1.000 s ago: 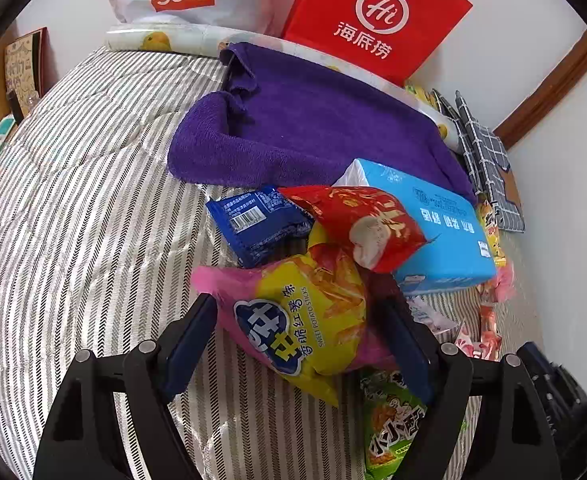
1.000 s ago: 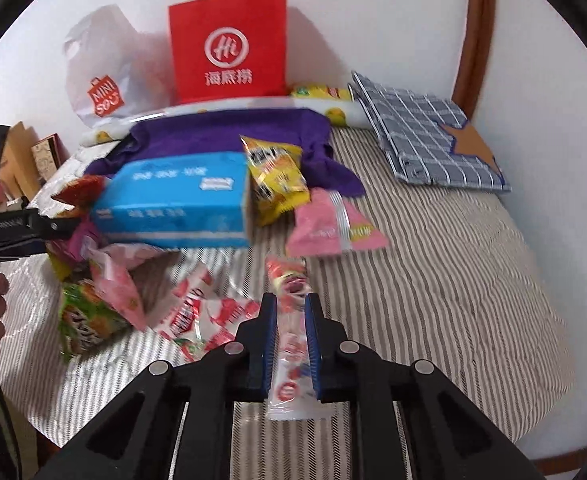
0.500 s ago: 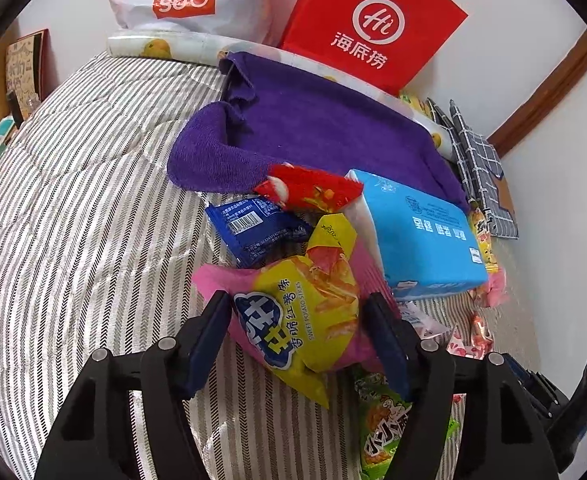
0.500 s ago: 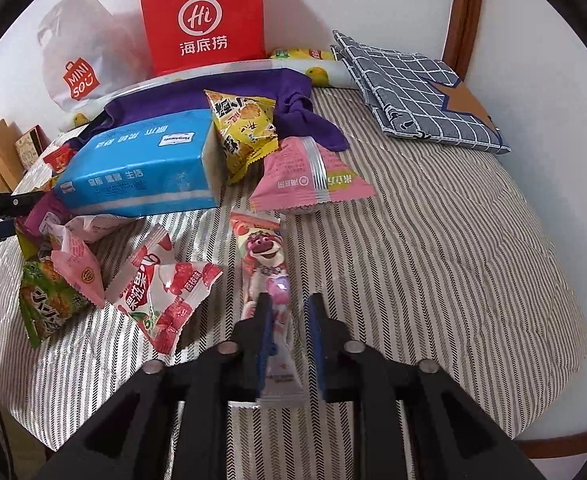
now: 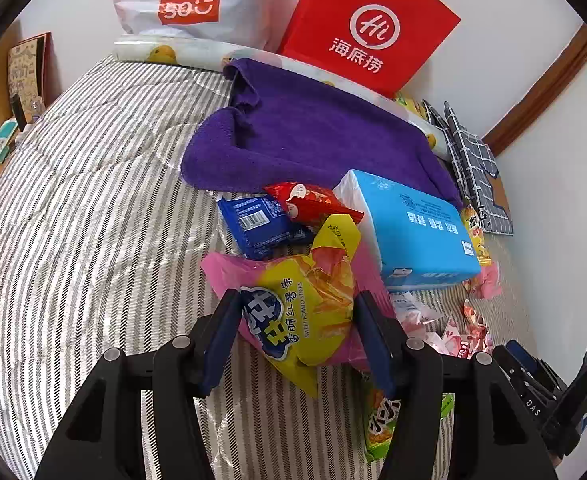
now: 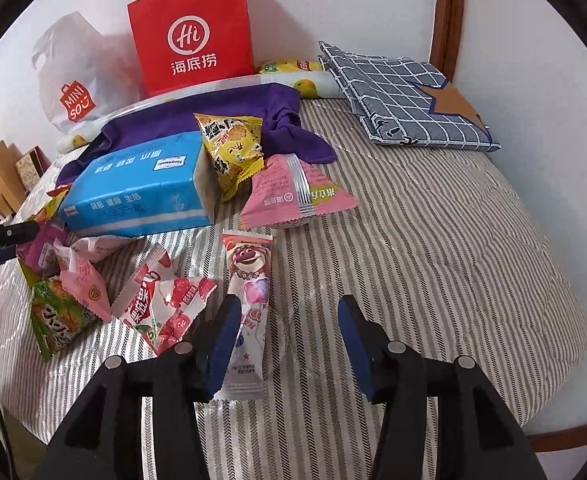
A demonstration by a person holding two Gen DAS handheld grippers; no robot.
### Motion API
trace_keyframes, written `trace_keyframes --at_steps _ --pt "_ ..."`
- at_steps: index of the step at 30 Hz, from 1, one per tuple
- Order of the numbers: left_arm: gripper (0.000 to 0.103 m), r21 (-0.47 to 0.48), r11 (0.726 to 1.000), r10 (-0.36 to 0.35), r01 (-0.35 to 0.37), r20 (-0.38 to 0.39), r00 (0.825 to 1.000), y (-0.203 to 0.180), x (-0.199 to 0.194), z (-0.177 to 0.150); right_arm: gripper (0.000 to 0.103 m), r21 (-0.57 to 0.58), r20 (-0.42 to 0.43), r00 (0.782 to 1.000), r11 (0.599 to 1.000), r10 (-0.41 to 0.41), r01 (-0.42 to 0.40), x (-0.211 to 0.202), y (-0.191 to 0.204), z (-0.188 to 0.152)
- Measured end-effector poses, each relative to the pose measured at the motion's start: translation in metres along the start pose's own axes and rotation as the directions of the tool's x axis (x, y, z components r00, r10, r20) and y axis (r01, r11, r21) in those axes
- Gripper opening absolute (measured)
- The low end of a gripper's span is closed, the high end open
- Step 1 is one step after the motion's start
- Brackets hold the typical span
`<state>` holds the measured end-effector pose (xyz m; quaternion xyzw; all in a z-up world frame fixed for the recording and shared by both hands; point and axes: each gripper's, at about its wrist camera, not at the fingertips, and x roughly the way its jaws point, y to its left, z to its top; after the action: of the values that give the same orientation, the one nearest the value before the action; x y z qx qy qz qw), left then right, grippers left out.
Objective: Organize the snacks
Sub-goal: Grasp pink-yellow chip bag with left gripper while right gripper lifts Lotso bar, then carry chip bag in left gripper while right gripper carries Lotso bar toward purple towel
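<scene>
At lower centre of each frame, our left gripper (image 5: 295,338) is closing around the yellow-and-pink sweet potato stick bag (image 5: 305,312), while our right gripper (image 6: 285,338) is opening, its pads off the pink bear candy packet (image 6: 249,304) lying on the striped bedcover (image 6: 433,248).

Bright, even indoor light in both wrist views, with no lamp or window visible. Soft shadows only: a faint one on the white wall (image 6: 333,4) beside the red paper bag (image 6: 191,32), another under the blue tissue pack (image 6: 141,196). Small glints of glare on the shiny snack wrappers (image 5: 305,312) and a sheen on the striped bedcover (image 6: 433,248). Strong fisheye bending, stripes curving outward, black circular vignette filling the corners. Sharp in the centre, slightly softer and smeared toward the rim. No motion blur.
</scene>
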<state>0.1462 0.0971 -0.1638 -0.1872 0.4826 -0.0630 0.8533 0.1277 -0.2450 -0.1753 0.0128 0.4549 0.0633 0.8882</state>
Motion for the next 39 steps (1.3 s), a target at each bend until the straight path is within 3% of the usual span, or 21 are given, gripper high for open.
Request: trace_keyframes --at_steps 12,17,19,22,23,28,30,32,39 --pt "0.051 0.001 1.0 0.031 -0.031 0.007 0.999 0.008 -0.014 -0.004 0.048 0.04 -0.032 0.998 0.998 0.047 -0.045 0.035 0.005 0.01" --pt "0.05 0.01 0.999 0.041 -0.041 0.005 0.999 0.009 -0.016 -0.008 0.049 -0.006 -0.023 1.0 1.0 -0.008 0.007 0.042 0.015 0.007" --pt "0.05 0.014 0.999 0.047 -0.047 0.007 0.999 0.008 -0.016 -0.01 0.044 -0.022 -0.024 1.0 1.0 -0.019 0.018 0.042 0.017 0.007" --pt "0.053 0.022 0.998 0.057 -0.057 0.011 0.998 0.006 -0.014 -0.012 0.028 -0.028 -0.032 0.999 1.0 -0.01 0.01 0.039 0.016 0.006" --pt "0.059 0.024 0.998 0.062 -0.063 0.009 0.998 0.006 -0.012 -0.012 0.027 -0.028 -0.035 0.999 1.0 -0.007 0.006 0.037 0.016 0.006" --pt "0.068 0.023 0.997 0.078 -0.078 -0.007 0.997 0.004 0.004 -0.016 0.024 -0.047 -0.01 1.0 0.999 -0.016 0.015 0.018 0.015 0.002" --pt "0.067 0.015 0.997 0.073 -0.073 -0.002 0.997 0.003 0.007 -0.017 0.024 -0.044 0.006 1.0 0.999 -0.016 0.016 0.008 0.013 0.001" --pt "0.058 0.018 0.998 0.06 -0.06 0.011 0.998 0.001 0.006 -0.018 0.024 -0.041 0.02 1.0 0.999 -0.014 0.014 0.0 0.011 0.001" --pt "0.054 0.053 0.997 0.055 -0.057 0.037 0.998 -0.007 -0.013 -0.021 0.024 -0.027 0.076 0.997 1.0 -0.009 0.011 -0.026 0.012 0.006"
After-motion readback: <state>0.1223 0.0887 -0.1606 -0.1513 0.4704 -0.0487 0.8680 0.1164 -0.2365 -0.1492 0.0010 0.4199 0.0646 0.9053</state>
